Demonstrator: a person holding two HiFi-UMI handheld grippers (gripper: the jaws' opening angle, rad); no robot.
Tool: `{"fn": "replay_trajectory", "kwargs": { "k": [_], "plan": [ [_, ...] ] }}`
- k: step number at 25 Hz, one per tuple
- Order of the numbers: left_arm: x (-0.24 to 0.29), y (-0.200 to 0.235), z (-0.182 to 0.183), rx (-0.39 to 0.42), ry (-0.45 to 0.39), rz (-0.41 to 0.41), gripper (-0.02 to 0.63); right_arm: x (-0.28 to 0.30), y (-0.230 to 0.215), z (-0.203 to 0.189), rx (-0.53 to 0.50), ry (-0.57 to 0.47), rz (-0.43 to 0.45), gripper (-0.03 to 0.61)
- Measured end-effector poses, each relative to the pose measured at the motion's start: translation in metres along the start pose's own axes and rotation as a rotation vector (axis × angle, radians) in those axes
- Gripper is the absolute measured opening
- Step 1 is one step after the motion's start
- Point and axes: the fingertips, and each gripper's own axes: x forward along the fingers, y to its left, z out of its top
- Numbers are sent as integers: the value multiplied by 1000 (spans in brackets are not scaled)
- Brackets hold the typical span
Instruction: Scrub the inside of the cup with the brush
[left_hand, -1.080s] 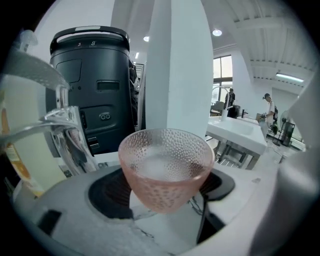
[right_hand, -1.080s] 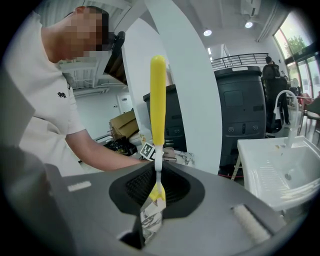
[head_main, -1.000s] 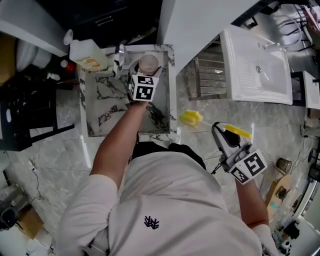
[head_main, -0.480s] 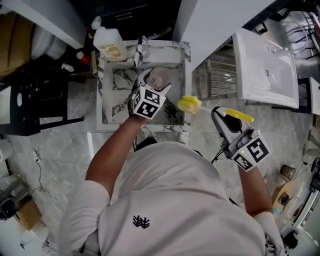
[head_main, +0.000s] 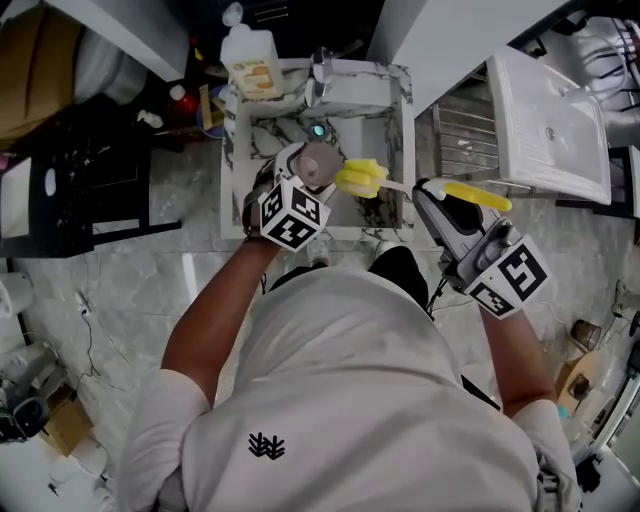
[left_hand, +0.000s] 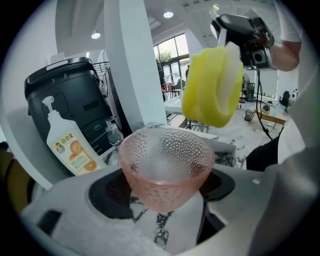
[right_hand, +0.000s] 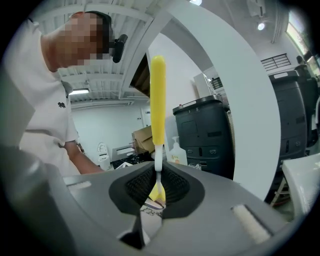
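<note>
Your left tongs (head_main: 308, 168) pinch the pink dimpled cup (left_hand: 165, 165), held above the near edge of the sink (head_main: 402, 110). Your right tongs (right_hand: 158, 189) are clamped on the stem of the brush (head_main: 478, 196); its yellow sponge head (head_main: 362, 178) hangs just beside the cup's mouth.

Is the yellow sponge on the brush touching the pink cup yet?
Apart. In the left gripper view the yellow sponge hangs just above the rim of the pink cup, with a thin strip of background showing between them.

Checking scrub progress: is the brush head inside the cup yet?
Out. The yellow brush head hangs above the pink cup, beyond its rim, none of it inside.
</note>
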Motion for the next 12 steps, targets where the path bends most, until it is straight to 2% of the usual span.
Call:
{"fn": "replay_trajectory", "kwargs": {
  "k": [3,6,12],
  "plan": [
    [-7,-3,-15,52,26,-23,376,23,14,-3,-7,-6,10,43],
    [-10,-9,-24,68,45,-46,376,45,24,-18,-7,24,28,43],
    [-7,-19,-20,98,80,-68,377,79,25,-45,-31,102,67,43]
  ]
}}
